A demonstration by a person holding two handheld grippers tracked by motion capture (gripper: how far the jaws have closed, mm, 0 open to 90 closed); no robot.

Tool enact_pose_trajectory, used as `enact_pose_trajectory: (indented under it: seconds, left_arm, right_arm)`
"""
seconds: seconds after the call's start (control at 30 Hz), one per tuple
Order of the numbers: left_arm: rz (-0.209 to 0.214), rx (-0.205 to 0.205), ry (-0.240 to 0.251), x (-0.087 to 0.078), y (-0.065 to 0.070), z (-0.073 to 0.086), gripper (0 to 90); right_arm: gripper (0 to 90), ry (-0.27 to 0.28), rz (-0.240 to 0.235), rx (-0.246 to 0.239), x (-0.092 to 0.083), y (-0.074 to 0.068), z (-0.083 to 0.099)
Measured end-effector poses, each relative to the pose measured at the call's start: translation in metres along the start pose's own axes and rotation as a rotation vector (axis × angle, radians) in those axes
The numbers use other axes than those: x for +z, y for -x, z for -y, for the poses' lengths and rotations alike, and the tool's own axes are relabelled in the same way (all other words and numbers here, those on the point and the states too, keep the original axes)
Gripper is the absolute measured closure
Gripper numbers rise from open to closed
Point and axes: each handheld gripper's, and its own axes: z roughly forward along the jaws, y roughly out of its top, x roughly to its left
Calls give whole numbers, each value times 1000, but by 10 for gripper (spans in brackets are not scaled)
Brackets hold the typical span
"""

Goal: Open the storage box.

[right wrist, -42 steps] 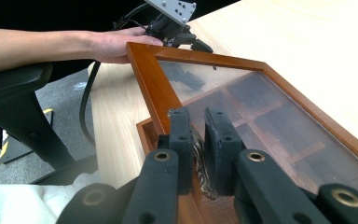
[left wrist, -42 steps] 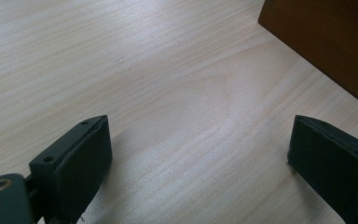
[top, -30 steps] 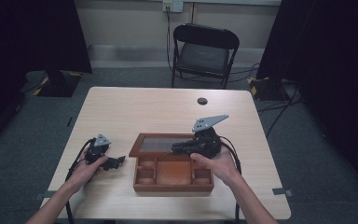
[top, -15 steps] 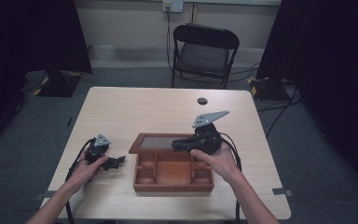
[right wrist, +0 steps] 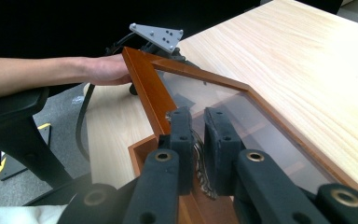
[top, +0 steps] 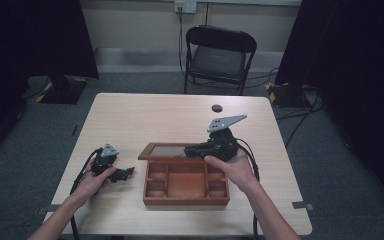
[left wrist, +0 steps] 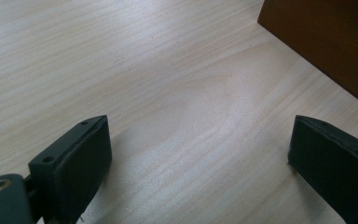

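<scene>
Right tool (top: pixel 196 149) reaches over the box (top: pixel 186 182), jaws nipped on what looks like a chain (right wrist: pixel 200 161); left tool (top: pixel 125 173) rests gaping near the desk's (top: pixel 145 117) left edge.

Dim room with dark far corners, pale table (top: pixel 130 120) evenly lit from overhead, soft shadows beside the wooden box (top: pixel 185 187), faint glare on its glass lid (right wrist: pixel 242 116), near black jaws blurred in both gripper views, high view slightly soft

Open tabletop (top: pixel 145 120) beyond wooden box (top: pixel 186 184)
</scene>
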Motion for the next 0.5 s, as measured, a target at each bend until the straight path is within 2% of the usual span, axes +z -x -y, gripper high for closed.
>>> enact_pose_trajectory:
  seconds: [0.5]
  left_arm:
    - [2, -1, 0, 0, 0, 0, 54]
  right_arm:
    - [827, 9, 0, -5, -2, 5, -8]
